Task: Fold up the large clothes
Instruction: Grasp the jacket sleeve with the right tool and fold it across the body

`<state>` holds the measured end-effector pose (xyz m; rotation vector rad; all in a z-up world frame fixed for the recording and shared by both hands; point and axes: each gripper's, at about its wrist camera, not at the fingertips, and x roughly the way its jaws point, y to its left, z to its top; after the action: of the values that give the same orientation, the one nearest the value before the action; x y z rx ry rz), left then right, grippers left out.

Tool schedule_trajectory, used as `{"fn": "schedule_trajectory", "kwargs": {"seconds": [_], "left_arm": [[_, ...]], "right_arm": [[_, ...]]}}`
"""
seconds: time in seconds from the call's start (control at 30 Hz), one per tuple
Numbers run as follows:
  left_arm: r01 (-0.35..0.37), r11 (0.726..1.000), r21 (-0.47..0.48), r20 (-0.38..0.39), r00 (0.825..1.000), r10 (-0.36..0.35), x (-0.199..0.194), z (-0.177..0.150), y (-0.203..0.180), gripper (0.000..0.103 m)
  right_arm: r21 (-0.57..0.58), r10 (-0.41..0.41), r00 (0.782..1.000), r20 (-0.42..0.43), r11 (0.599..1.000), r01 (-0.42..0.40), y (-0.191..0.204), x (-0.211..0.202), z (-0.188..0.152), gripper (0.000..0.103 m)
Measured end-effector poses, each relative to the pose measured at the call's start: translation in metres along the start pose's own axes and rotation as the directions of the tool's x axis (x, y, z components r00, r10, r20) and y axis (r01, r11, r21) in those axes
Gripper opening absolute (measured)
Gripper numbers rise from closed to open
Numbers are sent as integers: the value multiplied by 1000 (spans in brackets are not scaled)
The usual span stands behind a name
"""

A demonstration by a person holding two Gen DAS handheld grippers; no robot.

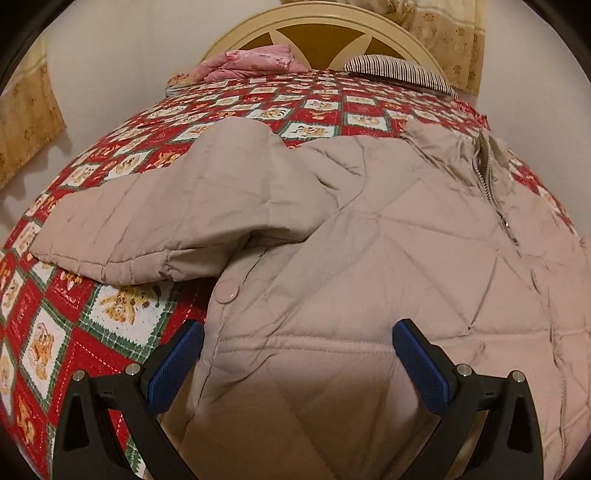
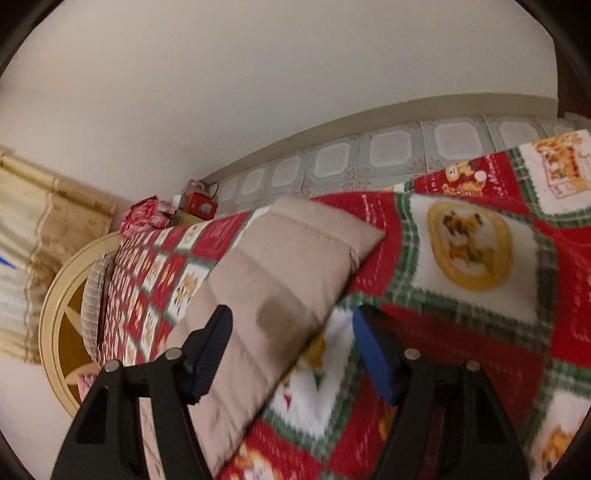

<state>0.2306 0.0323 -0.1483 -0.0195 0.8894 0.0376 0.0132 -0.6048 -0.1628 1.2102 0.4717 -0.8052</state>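
Note:
A beige quilted jacket (image 1: 369, 229) lies spread on the bed, zipper (image 1: 491, 184) at the right, one sleeve (image 1: 147, 221) stretched out to the left, a snap button (image 1: 228, 290) near its side edge. My left gripper (image 1: 298, 339) is open just above the jacket's lower part, its jaws straddling the fabric near the left hem. In the right wrist view the other sleeve (image 2: 273, 280) lies across the blanket. My right gripper (image 2: 291, 325) is open over that sleeve, its left finger above the fabric and its right finger above the blanket.
The bed carries a red, green and white patchwork blanket (image 1: 74, 325). A cream round headboard (image 1: 317, 22), a pink cloth (image 1: 255, 62) and a striped pillow (image 1: 399, 70) are at the far end. Curtains (image 1: 26, 122) hang on the left. Tiled floor (image 2: 388, 155) lies beyond the bed.

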Motion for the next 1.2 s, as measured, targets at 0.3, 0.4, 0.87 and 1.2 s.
{"fn": "schedule_trajectory", "kwargs": {"seconds": [0.3,0.4,0.87,1.2], "left_arm": [[-9,1000,6,-6,1000,9,3,0,0,102],[-5,1000,3,-8,1000,5,4,1,0,102],[33,999,-21,-6,999,-33,2,-1,8,102],[65,997,-46,-16,998,-66,4,-1,13,102]], "right_arm": [[-137,24,1000,17,990,-22,8,-6,6,11],[-237,119,990,72,966,-99,28,-42,4,10],[-585,328,944,-45,757,-291,170,-160,-101,8],[-277,175,984,16,947,-164,73,-106,-44,102]]}}
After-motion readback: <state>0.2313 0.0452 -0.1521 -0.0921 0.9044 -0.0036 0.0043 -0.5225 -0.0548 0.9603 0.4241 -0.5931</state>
